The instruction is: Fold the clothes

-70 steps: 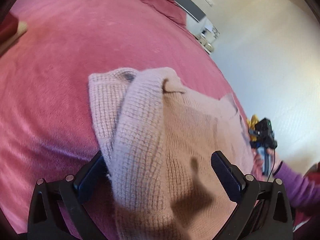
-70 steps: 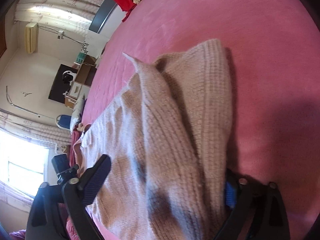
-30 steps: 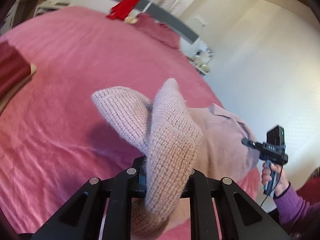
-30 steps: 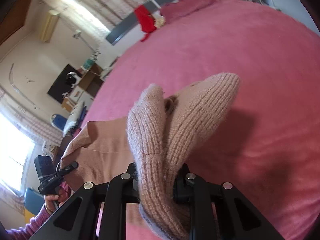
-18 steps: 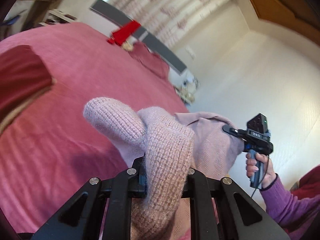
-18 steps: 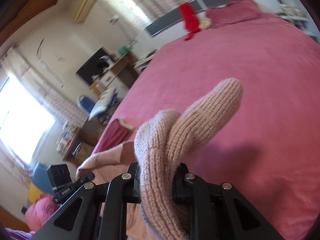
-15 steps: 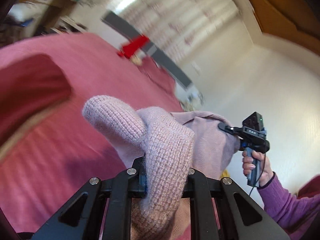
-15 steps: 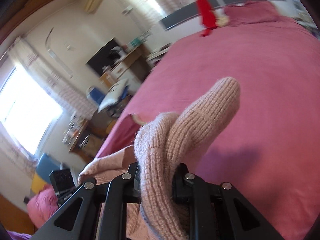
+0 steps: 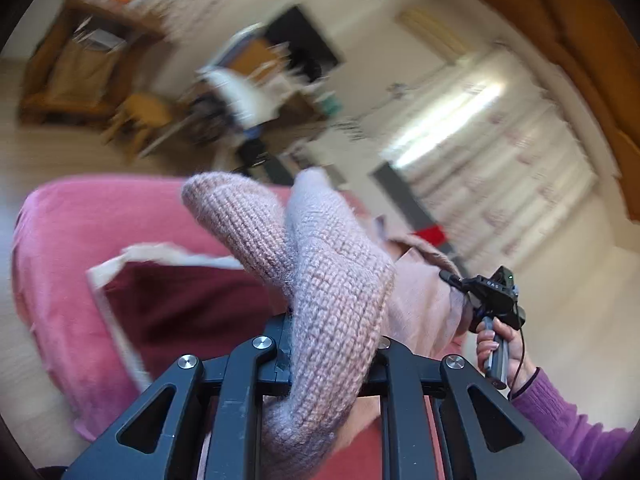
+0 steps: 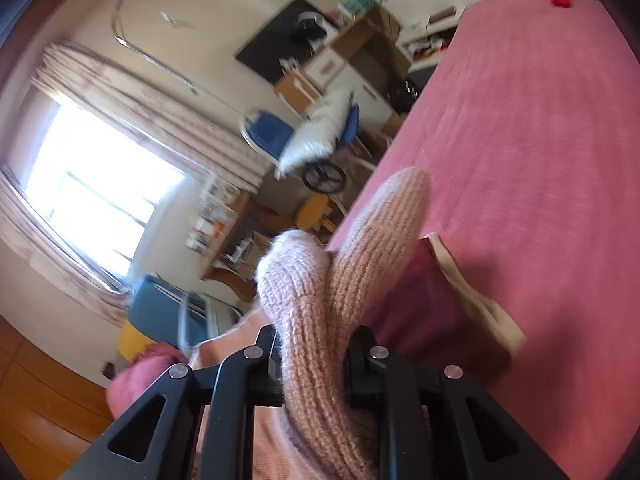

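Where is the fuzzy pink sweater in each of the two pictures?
Left wrist view: the sweater fills the lower middle, bunched and pinched in the left gripper.
Right wrist view: the sweater is at lower middle, pinched in the right gripper.
Shared landmark: the pink bed cover.

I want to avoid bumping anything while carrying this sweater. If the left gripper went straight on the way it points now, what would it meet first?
Probably the dark red cloth on the bed, just ahead of the left gripper, which is shut on the pink sweater; depth is unclear.
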A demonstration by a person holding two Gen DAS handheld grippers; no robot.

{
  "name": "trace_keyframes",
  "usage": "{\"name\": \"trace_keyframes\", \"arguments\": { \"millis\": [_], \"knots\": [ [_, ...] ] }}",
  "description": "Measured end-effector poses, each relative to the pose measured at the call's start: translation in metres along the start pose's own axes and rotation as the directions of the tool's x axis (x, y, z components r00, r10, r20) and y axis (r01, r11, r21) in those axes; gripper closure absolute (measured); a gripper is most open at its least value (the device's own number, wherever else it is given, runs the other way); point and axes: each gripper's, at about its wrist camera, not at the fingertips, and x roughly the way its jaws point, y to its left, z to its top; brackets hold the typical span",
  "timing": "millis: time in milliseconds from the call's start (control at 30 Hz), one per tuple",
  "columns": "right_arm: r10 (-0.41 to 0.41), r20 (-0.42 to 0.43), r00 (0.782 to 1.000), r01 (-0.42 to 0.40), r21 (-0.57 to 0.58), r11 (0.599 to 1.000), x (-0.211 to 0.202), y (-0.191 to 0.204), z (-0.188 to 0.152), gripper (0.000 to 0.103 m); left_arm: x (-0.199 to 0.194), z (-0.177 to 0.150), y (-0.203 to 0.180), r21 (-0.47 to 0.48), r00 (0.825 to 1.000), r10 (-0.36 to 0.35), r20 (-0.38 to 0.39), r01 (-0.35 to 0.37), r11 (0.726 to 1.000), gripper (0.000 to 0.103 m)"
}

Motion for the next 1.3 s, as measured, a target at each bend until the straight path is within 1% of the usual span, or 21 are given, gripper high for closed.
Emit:
{"name": "trace_keyframes", "arguments": {
  "millis": [67,133,200,300,367,433,500,567,600,633,700,767,867,900,967,1000,1033,1067,1133,1167,1300],
  "knots": [
    [-0.037,-0.046,0.998,0.039,0.036,0.999,0.052,-0.027,0.006,0.086,0.015,-0.004,0.029,-0.059,0.999,0.041,-0.005,-0.042,0.997,0.086],
    [-0.082,-0.071,0.994,0.087,0.058,0.995,0.078,-0.054,0.006,0.086,0.027,-0.011,0.058,-0.121,0.998,0.062,-0.005,-0.062,0.991,0.086],
    [-0.106,-0.072,0.992,0.112,0.091,0.990,0.087,-0.078,0.007,0.086,0.024,-0.020,0.084,-0.169,0.999,0.046,0.000,-0.045,0.985,0.085],
    [-0.060,-0.080,0.995,0.072,0.158,0.985,0.095,-0.109,0.013,0.084,0.024,-0.028,0.102,-0.150,0.998,0.068,-0.003,-0.068,0.986,0.085],
    [-0.031,-0.073,0.997,0.042,0.159,0.986,0.093,-0.115,0.014,0.081,0.026,-0.026,0.104,-0.153,0.998,0.070,0.002,-0.069,0.986,0.084],
    [-0.054,-0.101,0.993,0.068,0.140,0.988,0.096,-0.120,0.017,0.072,0.023,-0.026,0.105,-0.172,0.997,0.077,0.011,-0.074,0.982,0.079],
    [-0.083,-0.132,0.988,0.099,0.119,0.988,0.099,-0.124,0.020,0.071,0.018,-0.028,0.107,-0.192,0.996,0.083,0.016,-0.078,0.978,0.076],
    [-0.112,-0.163,0.980,0.129,0.097,0.987,0.102,-0.128,0.023,0.058,0.014,-0.035,0.112,-0.215,0.998,0.066,0.013,-0.061,0.975,0.072],
    [-0.123,-0.158,0.980,0.139,0.095,0.986,0.096,-0.131,0.024,0.057,0.008,-0.039,0.115,-0.240,0.999,0.043,0.017,-0.037,0.970,0.069],
    [-0.131,-0.129,0.983,0.145,0.105,0.984,0.084,-0.135,0.026,0.057,0.002,-0.043,0.119,-0.270,0.999,0.027,0.025,-0.019,0.963,0.060],
    [-0.141,-0.068,0.988,0.150,0.145,0.978,0.059,-0.143,0.029,0.057,-0.014,-0.053,0.129,-0.336,0.999,0.021,0.042,-0.006,0.942,0.054],
    [-0.119,-0.027,0.993,0.121,0.120,0.985,0.050,-0.131,0.027,0.054,-0.030,-0.061,0.130,-0.363,0.997,0.051,0.057,-0.027,0.931,0.054],
    [-0.077,0.030,0.997,0.075,0.069,0.995,0.038,-0.109,0.025,0.053,-0.053,-0.073,0.128,-0.388,0.991,0.109,0.078,-0.071,0.919,0.054],
    [-0.062,0.048,0.997,0.060,0.051,0.997,0.034,-0.102,0.024,0.053,-0.062,-0.074,0.119,-0.358,0.985,0.143,0.099,-0.098,0.929,0.054],
    [-0.032,0.085,0.996,0.031,0.015,0.999,0.026,-0.088,0.023,0.053,-0.079,-0.072,0.092,-0.253,0.958,0.216,0.187,-0.165,0.953,0.052],
    [-0.016,0.102,0.995,0.017,-0.003,1.000,0.022,-0.081,0.022,0.053,-0.088,-0.071,0.082,-0.223,0.938,0.236,0.253,-0.181,0.958,0.044],
    [0.000,0.120,0.993,0.003,-0.022,1.000,0.018,-0.074,0.021,0.053,-0.097,-0.071,0.072,-0.194,0.913,0.254,0.318,-0.199,0.961,0.034],
    [0.014,0.062,0.998,-0.008,-0.095,0.995,0.026,-0.060,0.016,0.053,-0.095,-0.067,0.067,-0.175,0.908,0.256,0.332,-0.207,0.963,0.031],
    [0.007,-0.083,0.997,-0.028,-0.255,0.967,0.055,-0.028,-0.002,0.053,-0.074,-0.055,0.065,-0.156,0.931,0.238,0.278,-0.201,0.967,0.031],
    [-0.002,-0.131,0.991,-0.038,-0.298,0.954,0.068,-0.018,-0.009,0.053,-0.063,-0.049,0.064,-0.146,0.941,0.229,0.250,-0.197,0.969,0.031],
    [0.012,-0.258,0.966,-0.105,-0.352,0.930,0.126,0.002,-0.016,0.053,-0.020,-0.025,0.060,-0.109,0.972,0.194,0.137,-0.180,0.978,0.031]
  ]
}}
